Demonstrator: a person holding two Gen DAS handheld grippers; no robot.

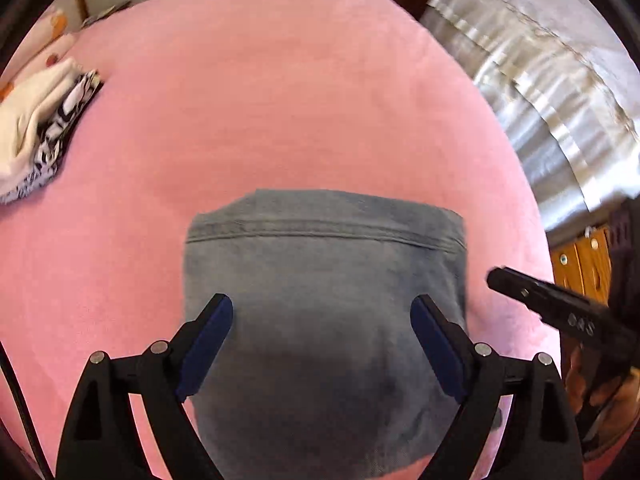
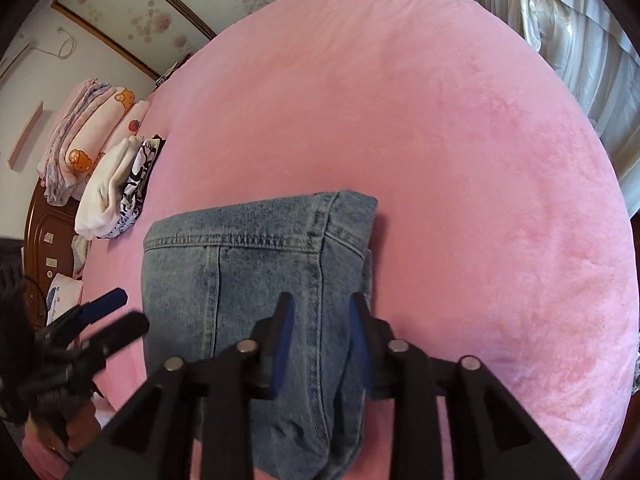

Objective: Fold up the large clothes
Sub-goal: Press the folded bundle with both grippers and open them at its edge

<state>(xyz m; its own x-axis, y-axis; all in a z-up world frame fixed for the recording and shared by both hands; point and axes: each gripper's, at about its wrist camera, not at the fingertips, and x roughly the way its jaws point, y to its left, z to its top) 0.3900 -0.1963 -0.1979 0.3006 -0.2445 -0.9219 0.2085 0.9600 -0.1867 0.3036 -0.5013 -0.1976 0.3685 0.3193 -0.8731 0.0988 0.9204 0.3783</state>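
I have the folded jeans (image 2: 256, 280) lying on the pink bedspread (image 1: 280, 100), toward the near edge, a compact denim block with its stitched seam across the far end. My left gripper (image 1: 322, 344) hangs over the denim with its jaws spread wide and nothing pinched between them. My right gripper (image 2: 322, 340) sits above the right side of the block, jaws partly apart and straddling a seam without pressing it, so I read it as let go.

To finish this step well, I judge I should lift both tools straight up, clear of the cloth, so no pad snags a layer and drags the fold open. If an edge looks uneven, a light pat beats another grab.

The near end of the jeans runs under my fingers and out of the bottom of both views, so I cannot check that edge. The left view is blurred. A stack of folded clothes (image 2: 116, 188) sits at the bed's far left, and its lower layers are hard to make out.
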